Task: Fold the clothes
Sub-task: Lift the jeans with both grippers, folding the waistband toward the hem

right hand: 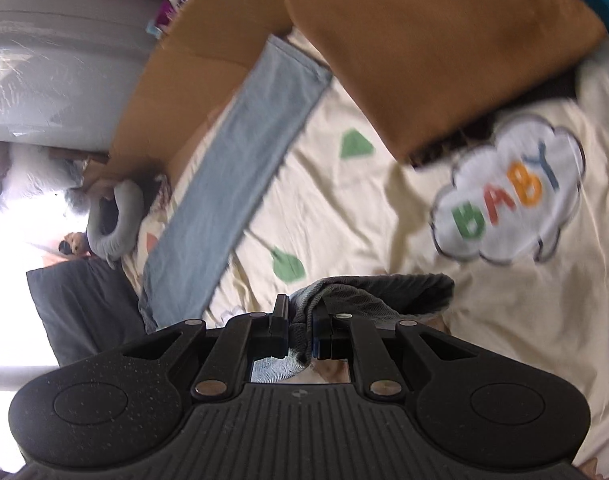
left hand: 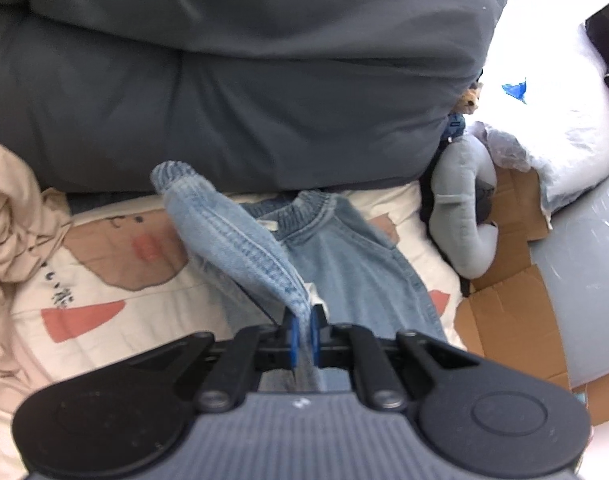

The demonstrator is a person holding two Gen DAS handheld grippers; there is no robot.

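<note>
Bed: patterned cream cover, extending ahead of and below both hand-held grippers.

Denim garment: pale blue, lying on the bed directly ahead of the left hand-held gripper, ribbed neckline at the far end. Long axis running straight away from that hand-held gripper toward the dark pillows. In the right wrist view, one long straight denim panel stretching ahead and to the left of the right hand-held gripper, far end reaching the cardboard box.

Sleeve with ribbed cuff: raised off the bed, trailing ahead and left of the left hand-held gripper.

Left hand-held gripper: clamped on denim, blue pads pressed against the fabric.

Right hand-held gripper: clamped on a bunched ribbed denim edge, draping to its right.

Judgement: both corners secured; next move governed by the long axis, carrying held edges along it. Neither hand nearer; each already in contact.
</note>
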